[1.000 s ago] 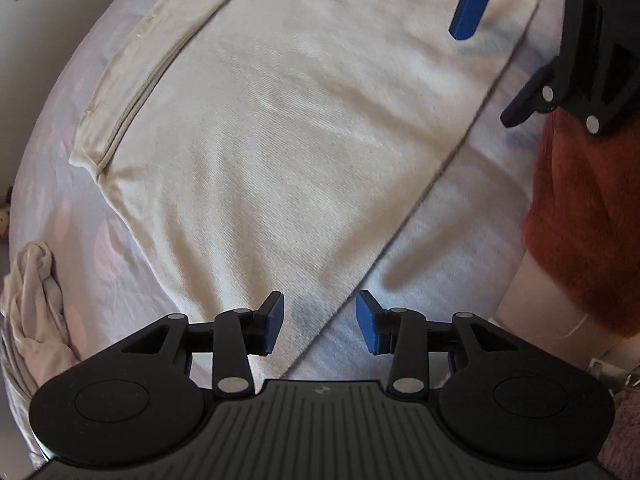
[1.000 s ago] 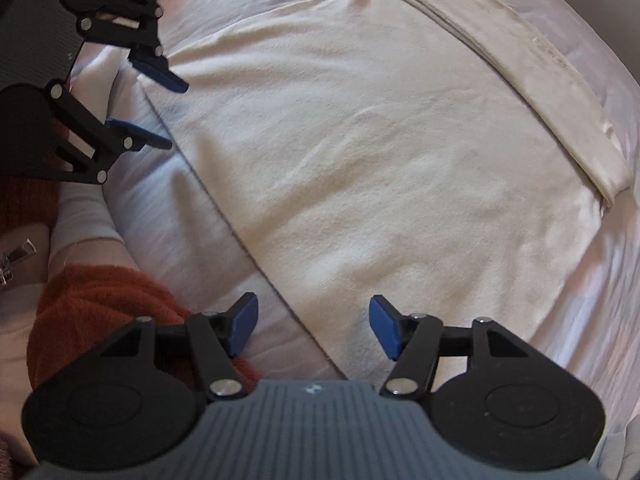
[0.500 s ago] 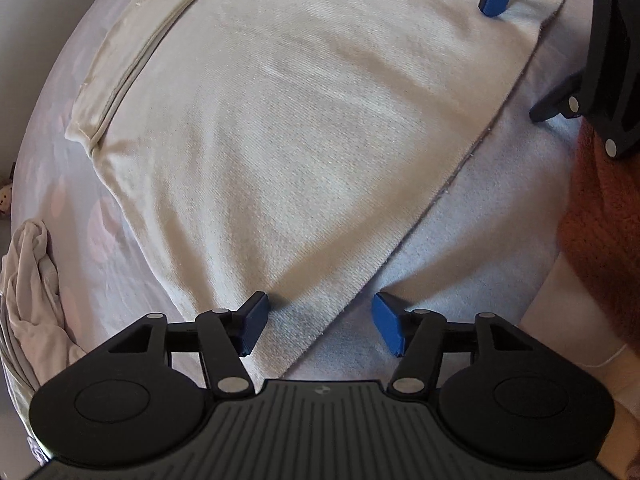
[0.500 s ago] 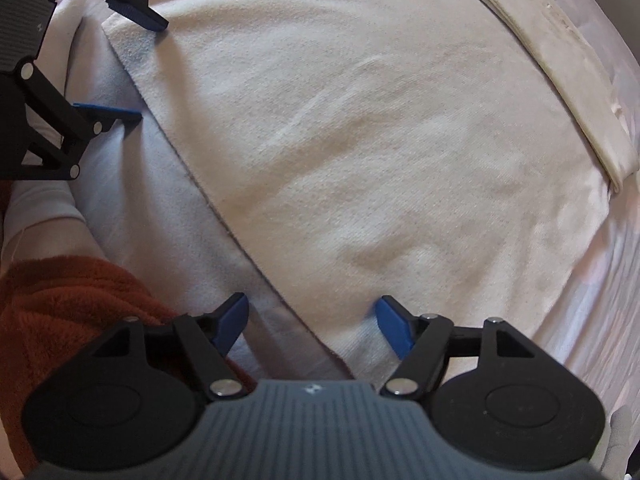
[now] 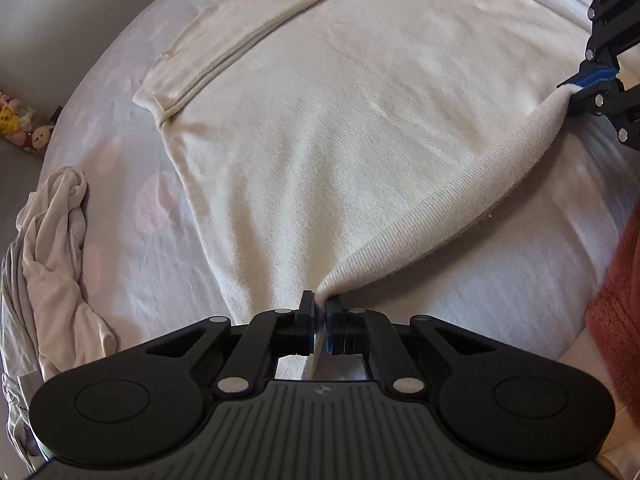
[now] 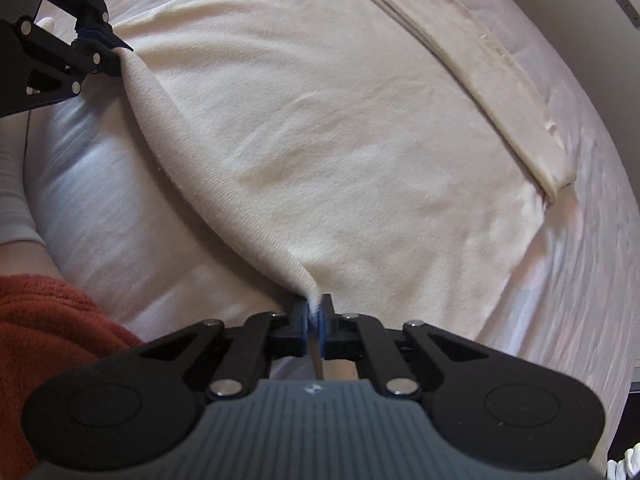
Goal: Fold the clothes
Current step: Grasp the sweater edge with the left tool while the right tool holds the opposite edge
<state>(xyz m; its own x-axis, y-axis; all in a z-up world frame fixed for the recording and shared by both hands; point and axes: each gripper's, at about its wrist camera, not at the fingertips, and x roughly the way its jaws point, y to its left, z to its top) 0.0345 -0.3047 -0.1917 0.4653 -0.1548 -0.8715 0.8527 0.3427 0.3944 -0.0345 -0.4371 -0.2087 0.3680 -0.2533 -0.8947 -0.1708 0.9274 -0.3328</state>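
Cream garment [image 5: 340,120] flat on bed [image 5: 132,184]; left gripper [image 5: 320,314] and right gripper [image 6: 316,320] have just closed, each pinching its near hem. Lift evenly, hem taut; sleeve [image 5: 240,40] seemingly pre-folded.

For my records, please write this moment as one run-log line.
left gripper: shut on hem | right gripper: shut on hem | hem: lifted off bed

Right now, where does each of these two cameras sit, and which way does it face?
Left wrist: on the left gripper, looking down at the cream garment on the bed; its jaws pinch the hem; an orange sleeve shows.
Right wrist: on the right gripper, aimed likewise.
Shared: the garment, and each shows the other gripper.
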